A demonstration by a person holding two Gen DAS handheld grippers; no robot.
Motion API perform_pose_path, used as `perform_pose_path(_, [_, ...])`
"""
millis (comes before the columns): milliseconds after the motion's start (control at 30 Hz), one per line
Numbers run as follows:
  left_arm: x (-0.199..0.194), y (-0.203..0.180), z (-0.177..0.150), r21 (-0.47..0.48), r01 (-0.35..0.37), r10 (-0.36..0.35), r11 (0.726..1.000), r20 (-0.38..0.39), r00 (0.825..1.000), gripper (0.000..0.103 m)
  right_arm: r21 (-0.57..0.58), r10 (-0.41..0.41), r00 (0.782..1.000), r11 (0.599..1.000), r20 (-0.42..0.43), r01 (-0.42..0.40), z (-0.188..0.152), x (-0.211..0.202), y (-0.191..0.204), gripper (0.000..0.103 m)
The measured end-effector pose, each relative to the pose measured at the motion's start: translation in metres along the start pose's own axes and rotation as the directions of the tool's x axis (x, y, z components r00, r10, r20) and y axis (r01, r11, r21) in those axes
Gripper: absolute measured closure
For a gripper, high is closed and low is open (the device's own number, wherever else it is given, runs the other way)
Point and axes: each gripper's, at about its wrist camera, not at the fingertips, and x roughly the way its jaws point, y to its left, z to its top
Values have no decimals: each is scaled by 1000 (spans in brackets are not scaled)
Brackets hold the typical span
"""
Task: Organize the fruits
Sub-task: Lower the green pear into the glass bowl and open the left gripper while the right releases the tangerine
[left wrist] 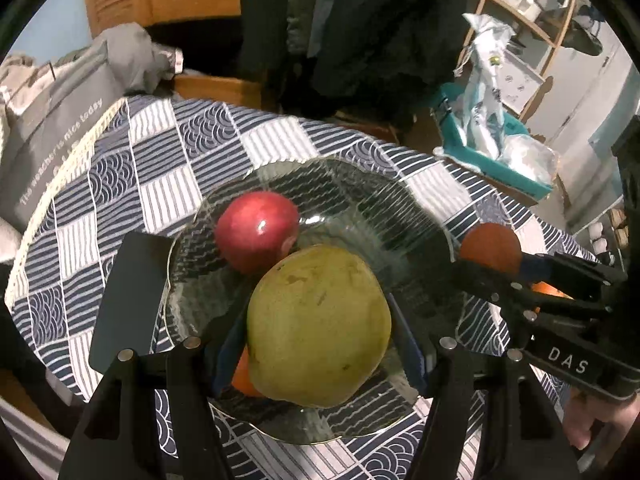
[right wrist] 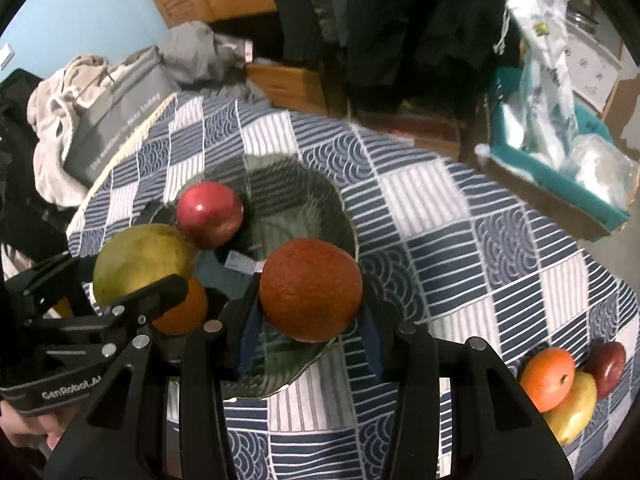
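Over glass plate: left claw w/ mango, right claw w/ orange.

Clutter beyond the counter
Grey bag at ten o'clock; teal box with plastic bags at two o'clock.

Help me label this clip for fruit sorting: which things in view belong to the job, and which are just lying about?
Part of the job:
- green mango in the left gripper
- dark orange in the right gripper
- red apple in the glass bowl
- small orange
- three loose fruits on the cloth

Lying about:
- grey bag
- teal box
- hanging clothes
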Motion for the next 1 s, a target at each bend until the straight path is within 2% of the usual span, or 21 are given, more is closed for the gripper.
perform_pose_path(100, [6, 4, -2, -16, 14, -14, 1000, -21, 1000, 35, -13, 2, 1000, 1000, -21, -2, -3, 9, 3, 60])
perform_pose_path(433, [19, 7, -9, -10, -4, 3, 1000, -67, 998, 35, -6, 27, 997, 1000, -67, -27, -9, 23, 2, 60])
perform_pose_path(867, [20, 2, -9, 8, -15, 16, 1000, -90, 996, 34, 22, 66, 994, 998, -92, -64, -10, 27, 0, 58])
perform_pose_path(1000, [16, 1, -8, 0, 1, -1, 1000, -81, 997, 34, 42, 80, 993, 996, -89, -77, -9, 25, -3, 56])
